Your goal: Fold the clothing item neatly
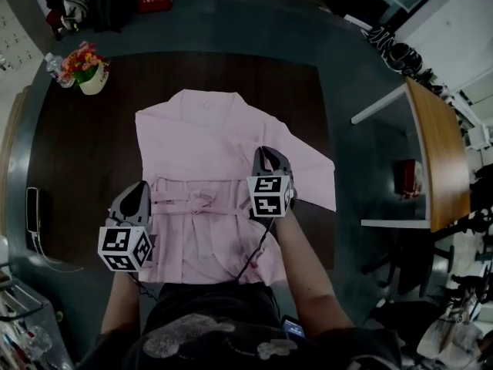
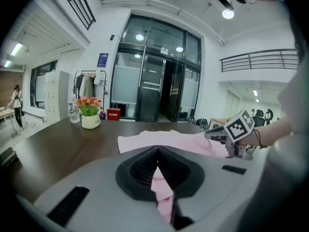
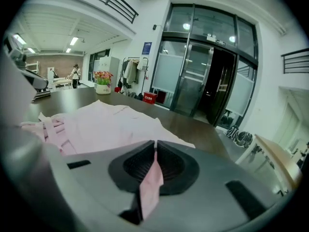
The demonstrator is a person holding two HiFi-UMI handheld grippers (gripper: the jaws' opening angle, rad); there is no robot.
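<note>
A pale pink garment [image 1: 208, 168] lies spread on the dark table [image 1: 77, 160], collar away from me, with a tied belt across its waist. My left gripper [image 1: 141, 194] sits at the garment's left waist edge, shut on a fold of the pink cloth [image 2: 161, 192]. My right gripper [image 1: 268, 157] is over the right side near the sleeve, shut on a strip of the pink fabric [image 3: 152, 180] that hangs between its jaws. The right sleeve [image 1: 312, 172] spreads out toward the table's right edge. In the left gripper view, the right gripper [image 2: 212, 135] rests on the cloth.
A white pot of flowers [image 1: 86, 69] and a clear bottle [image 1: 52, 66] stand at the table's far left corner. A dark flat device [image 1: 35, 210] lies at the left edge. A wooden desk [image 1: 439, 156] stands to the right, beyond a gap of floor.
</note>
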